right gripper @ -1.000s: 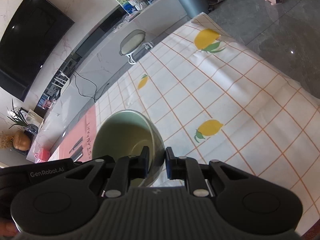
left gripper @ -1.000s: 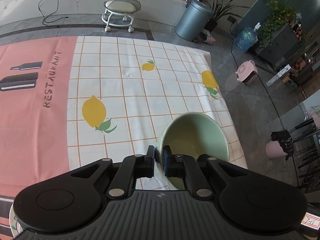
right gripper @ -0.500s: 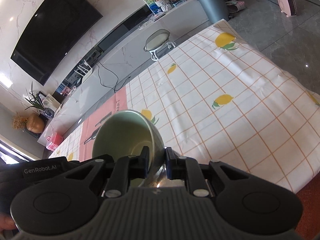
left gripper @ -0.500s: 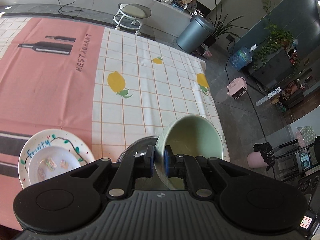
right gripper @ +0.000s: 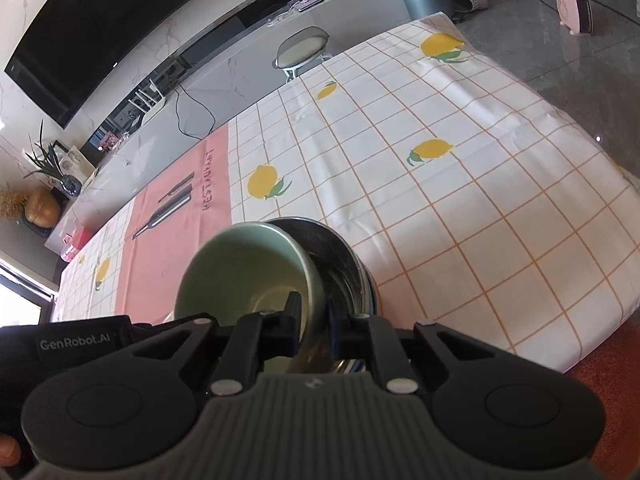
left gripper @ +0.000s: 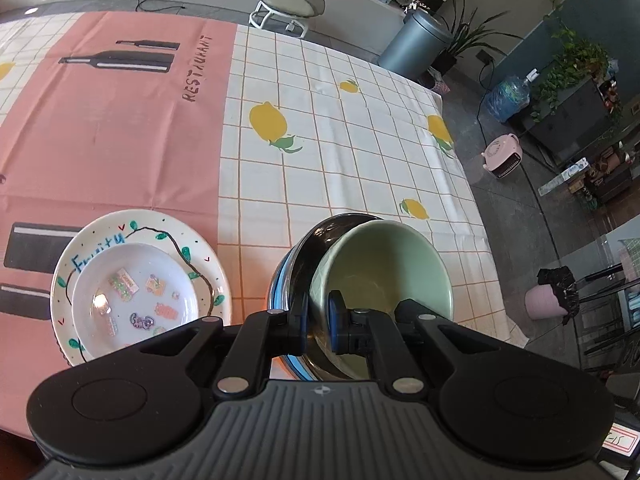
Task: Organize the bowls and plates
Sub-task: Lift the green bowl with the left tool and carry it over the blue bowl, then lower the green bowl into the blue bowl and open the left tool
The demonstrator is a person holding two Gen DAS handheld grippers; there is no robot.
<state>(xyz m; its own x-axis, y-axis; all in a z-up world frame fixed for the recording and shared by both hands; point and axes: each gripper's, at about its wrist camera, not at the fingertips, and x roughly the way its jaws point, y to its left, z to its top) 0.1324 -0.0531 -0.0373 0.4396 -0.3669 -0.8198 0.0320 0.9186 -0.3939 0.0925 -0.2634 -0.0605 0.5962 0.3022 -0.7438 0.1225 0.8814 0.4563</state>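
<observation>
Bowl (left gripper: 384, 272) rim pinched by both downward-tilted claws (left (left gripper: 318, 312), right (right gripper: 310, 320), closing).

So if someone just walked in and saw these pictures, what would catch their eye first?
Probably the green bowl front and centre, tilted, each tool pinching one side of its rim, over a steel bowl on the lemon-print tablecloth. Next, the painted plate to its left with a smaller white dish on it.
</observation>
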